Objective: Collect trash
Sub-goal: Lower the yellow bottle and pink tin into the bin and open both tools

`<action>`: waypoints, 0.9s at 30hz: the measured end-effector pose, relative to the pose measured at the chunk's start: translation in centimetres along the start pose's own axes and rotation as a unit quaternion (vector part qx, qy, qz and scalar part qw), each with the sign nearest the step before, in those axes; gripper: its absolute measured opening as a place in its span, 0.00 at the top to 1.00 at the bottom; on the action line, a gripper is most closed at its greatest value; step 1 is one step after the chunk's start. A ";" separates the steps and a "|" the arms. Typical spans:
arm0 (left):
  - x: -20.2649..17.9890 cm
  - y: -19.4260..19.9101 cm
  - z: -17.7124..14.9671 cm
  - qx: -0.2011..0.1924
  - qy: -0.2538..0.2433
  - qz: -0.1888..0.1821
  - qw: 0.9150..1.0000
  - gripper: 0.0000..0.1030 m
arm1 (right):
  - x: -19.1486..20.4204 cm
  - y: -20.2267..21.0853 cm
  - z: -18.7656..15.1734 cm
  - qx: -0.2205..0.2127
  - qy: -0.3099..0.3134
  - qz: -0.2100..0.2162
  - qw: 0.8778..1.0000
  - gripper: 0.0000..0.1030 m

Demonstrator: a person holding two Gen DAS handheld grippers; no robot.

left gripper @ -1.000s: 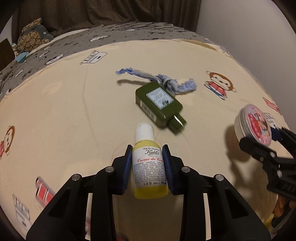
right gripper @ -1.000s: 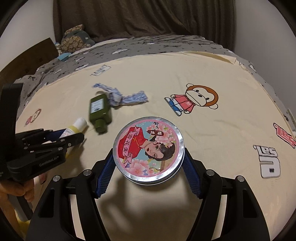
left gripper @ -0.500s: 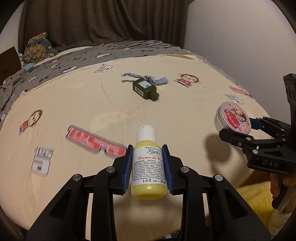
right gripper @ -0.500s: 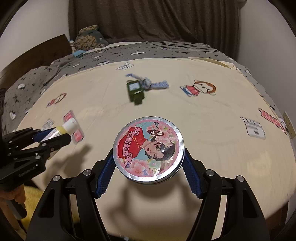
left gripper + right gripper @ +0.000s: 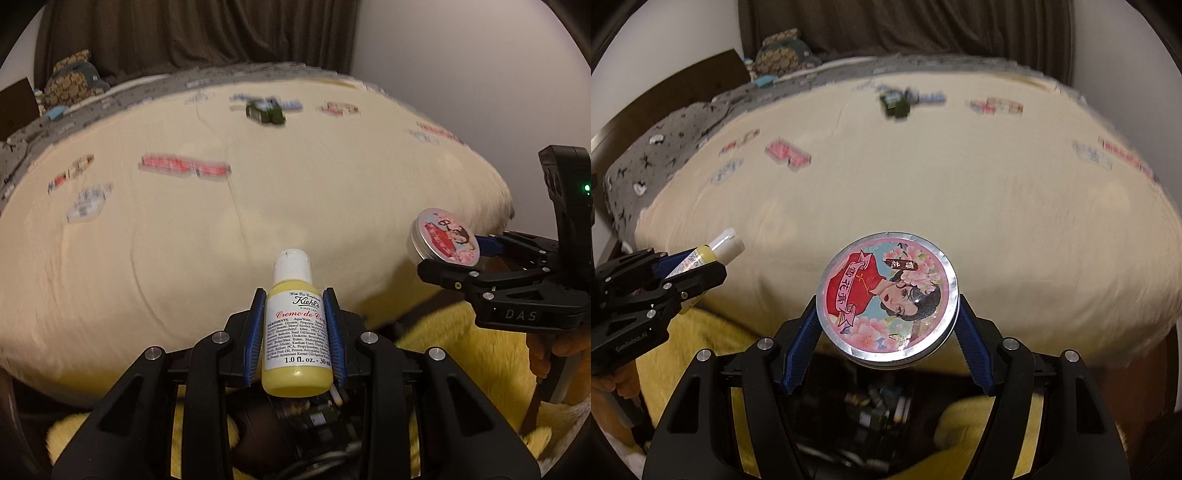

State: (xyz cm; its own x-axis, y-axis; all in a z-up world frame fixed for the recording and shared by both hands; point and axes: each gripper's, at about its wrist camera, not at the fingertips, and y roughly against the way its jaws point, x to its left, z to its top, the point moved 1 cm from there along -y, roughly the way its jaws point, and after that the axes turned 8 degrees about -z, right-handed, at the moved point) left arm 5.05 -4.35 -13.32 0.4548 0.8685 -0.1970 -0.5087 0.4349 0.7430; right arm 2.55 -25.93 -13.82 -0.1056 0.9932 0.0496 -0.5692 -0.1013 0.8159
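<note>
Cream-coloured cotton, printed with blurred cartoon patches, covers the bed (image 5: pixel 258 206), where a dark green bottle (image 5: pixel 265 110) lies far back near the grey bedding. At the bed's near edge, above yellow fuzzy fabric (image 5: pixel 687 343) and a dark opening with small items too dim to identify, the right gripper (image 5: pixel 886 314) has its blue ribbed fingers (image 5: pixel 971 350) spread wide and pressed against the sides of a round metal tin (image 5: pixel 886 291) with a pink floral lid. The left gripper (image 5: pixel 295 332) has its fingers (image 5: pixel 254 332) set narrow, clamped on a small yellow plastic bottle (image 5: pixel 295 332) with a white cap and printed label.
</note>
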 end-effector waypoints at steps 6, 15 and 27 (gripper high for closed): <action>0.1 -2.2 -4.3 0.048 0.019 -0.014 0.999 0.72 | 0.4 -1.7 -3.5 0.040 -0.011 -0.003 0.999 0.32; 0.2 -7.6 -9.6 0.153 0.035 -0.039 0.987 0.72 | 1.4 -7.2 -7.6 0.148 -0.035 0.035 0.988 0.32; 1.2 -10.2 -11.4 0.210 0.061 -0.056 0.974 0.54 | 0.9 -9.7 -8.3 0.185 -0.065 0.046 0.980 0.30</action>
State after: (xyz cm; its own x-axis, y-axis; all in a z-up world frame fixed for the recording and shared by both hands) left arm 2.47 -5.05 -28.38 0.3861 0.8547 -0.3470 -0.1053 0.4146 0.9039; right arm 1.19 -24.57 -26.49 -0.0251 0.9822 0.1861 -0.2249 -0.1870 0.9563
